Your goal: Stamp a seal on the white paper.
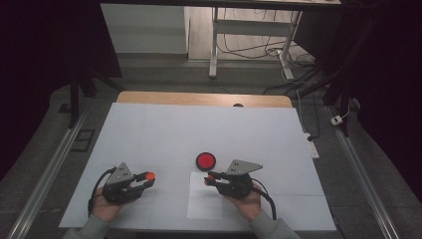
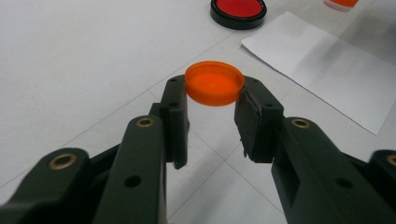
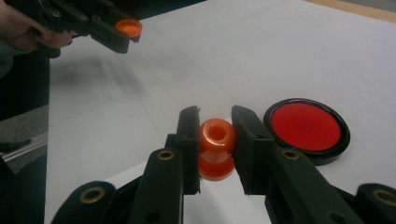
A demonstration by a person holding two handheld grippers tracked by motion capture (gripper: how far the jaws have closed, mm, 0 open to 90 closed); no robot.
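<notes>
Cap (image 2: 214, 83) sat pinched in the left gripper's (image 1: 144, 180) closed jaws, lifted clear near the counter's (image 1: 149, 129) front-left corner. Right gripper's (image 3: 216, 140) jaws clamped the small orange bottle (image 3: 216, 147) over the paper (image 1: 204, 201), seemingly kept apart after uncapping, beside the ink pad (image 1: 205, 161).

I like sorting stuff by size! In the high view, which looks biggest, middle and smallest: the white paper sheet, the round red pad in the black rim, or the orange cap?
1. White rectangular paper sheet, by far the biggest.
2. Round red pad in its black rim.
3. Small orange plastic cap, pinched in the left tongs.
</notes>
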